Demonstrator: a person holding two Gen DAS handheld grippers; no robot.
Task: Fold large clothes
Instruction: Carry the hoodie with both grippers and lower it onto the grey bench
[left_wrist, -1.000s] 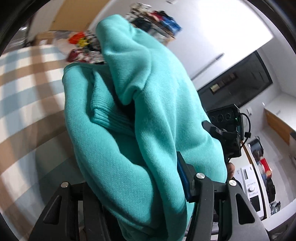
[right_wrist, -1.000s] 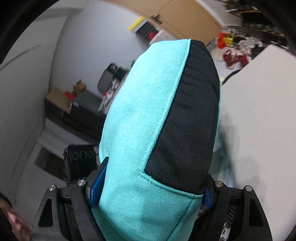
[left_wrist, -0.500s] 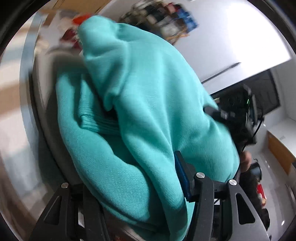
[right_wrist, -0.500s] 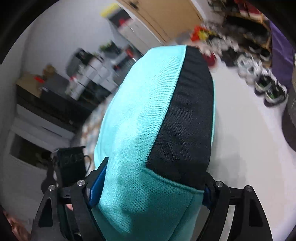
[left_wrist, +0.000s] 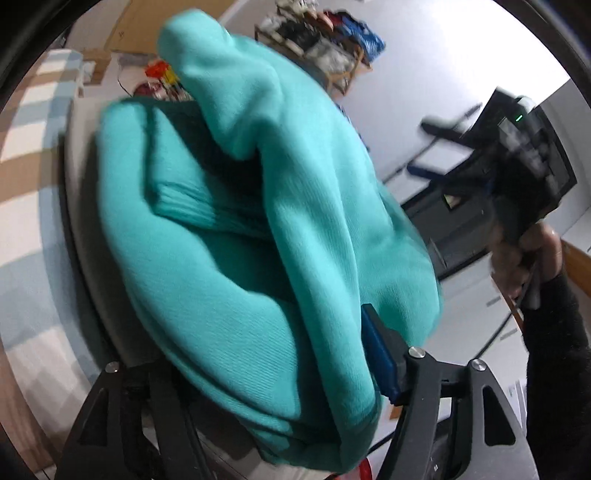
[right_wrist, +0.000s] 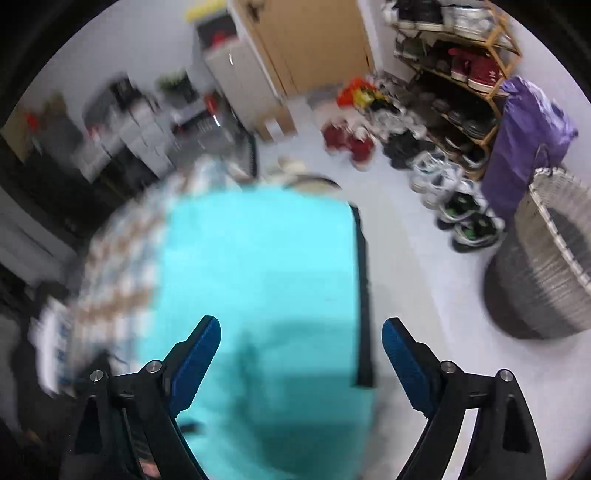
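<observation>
While the left claw (left_wrist: 255, 373) is clamping the teal sweater (left_wrist: 258, 229), filling its frame's centre, the right claw (right_wrist: 301, 354) is gaping wide above it; soft, floppy knit, likely best pinched at hems.

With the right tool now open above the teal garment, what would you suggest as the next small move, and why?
Probably open the left tool and let its bunch drop. It is shut on the teal sweatshirt, while the right tool is open with the sweatshirt spread flat below it, so one side looks already released.
</observation>
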